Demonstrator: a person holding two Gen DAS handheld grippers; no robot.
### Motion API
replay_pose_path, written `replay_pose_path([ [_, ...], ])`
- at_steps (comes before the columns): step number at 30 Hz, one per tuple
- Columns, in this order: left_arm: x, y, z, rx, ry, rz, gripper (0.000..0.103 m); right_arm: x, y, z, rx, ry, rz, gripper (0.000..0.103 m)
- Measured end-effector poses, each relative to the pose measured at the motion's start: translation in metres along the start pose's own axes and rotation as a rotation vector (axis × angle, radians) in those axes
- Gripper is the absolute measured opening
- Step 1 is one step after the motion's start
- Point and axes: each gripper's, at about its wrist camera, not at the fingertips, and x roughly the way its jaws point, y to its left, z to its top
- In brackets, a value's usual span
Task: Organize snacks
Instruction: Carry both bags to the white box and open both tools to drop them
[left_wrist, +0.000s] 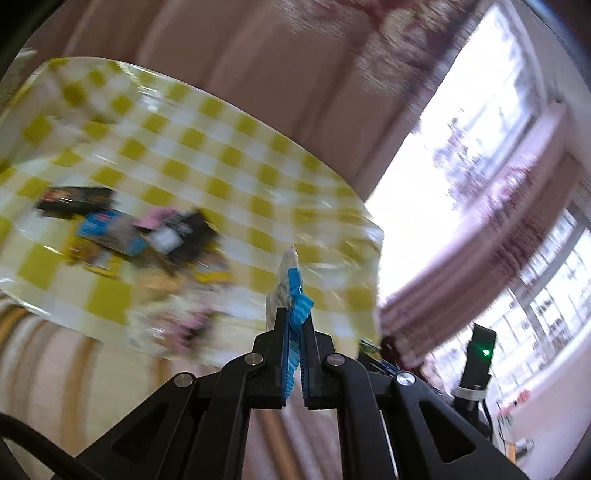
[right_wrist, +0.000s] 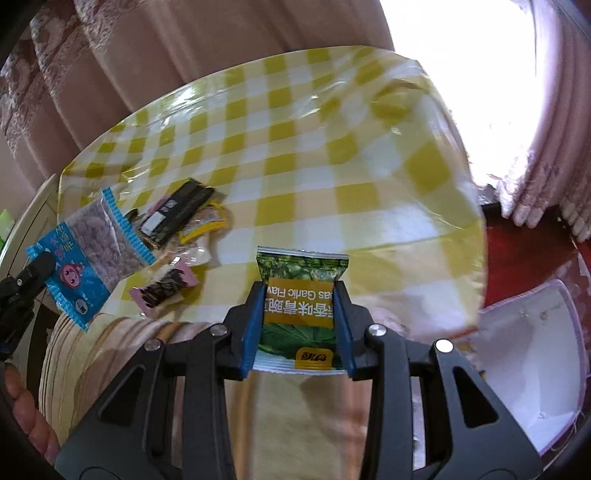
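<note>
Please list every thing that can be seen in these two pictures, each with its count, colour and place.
green pea packet: one, green and orange, between the right fingers
blue snack bag: one, blue with a clear window, clamped in the left fingers
snack pile: several packets, black, yellow, pink, on the tablecloth
tablecloth: one, yellow-white check, over the table
curtains: pink, behind the table
white box: one, low right
left gripper: black, shut
right gripper: black, blue pads

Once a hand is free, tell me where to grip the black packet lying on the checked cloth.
Grip the black packet across its narrow width, near the far end that lies clear on the cloth. It is long, flat and slanted; its near end is crowded by the yellow-edged packet and others. Come from above, hand-held gripper fingers straddling the long edges.
</note>
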Motion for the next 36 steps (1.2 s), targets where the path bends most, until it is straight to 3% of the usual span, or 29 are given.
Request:
replay_pose_path([
  [8, 0.055, -0.070, -0.041, 0.084, 0.185, -0.176, 0.005, -0.030, -0.077, -0.022, 0.098, 0.005, -0.119, 0.040],
  [15, 0.098, -0.116, -0.080, 0.162, 0.365, -0.281, 0.005, -0.044, -0.151, -0.053, 0.217, 0.060, -0.242, 0.040],
  [21, 0.120, -0.147, -0.110, 0.230, 0.483, -0.312, 0.005, -0.046, -0.197, -0.083, 0.292, 0.134, -0.325, 0.040],
  [28, 0.141, -0.161, -0.127, 0.264, 0.605, -0.294, 0.007, -0.042, -0.222, -0.106, 0.351, 0.207, -0.358, 0.041],
  [30, 0.143, -0.162, -0.129, 0.265, 0.622, -0.282, 0.014, -0.042, -0.223, -0.107, 0.357, 0.216, -0.367, 0.042],
  [35, 0.144, -0.158, -0.123, 0.249, 0.602, -0.285, 0.047, -0.042, -0.216, -0.104, 0.357, 0.219, -0.366, 0.064],
  [36, 0.143, -0.156, -0.122, 0.245, 0.595, -0.283, 0.048, -0.041, -0.214, -0.104, 0.353, 0.219, -0.365, 0.065],
])
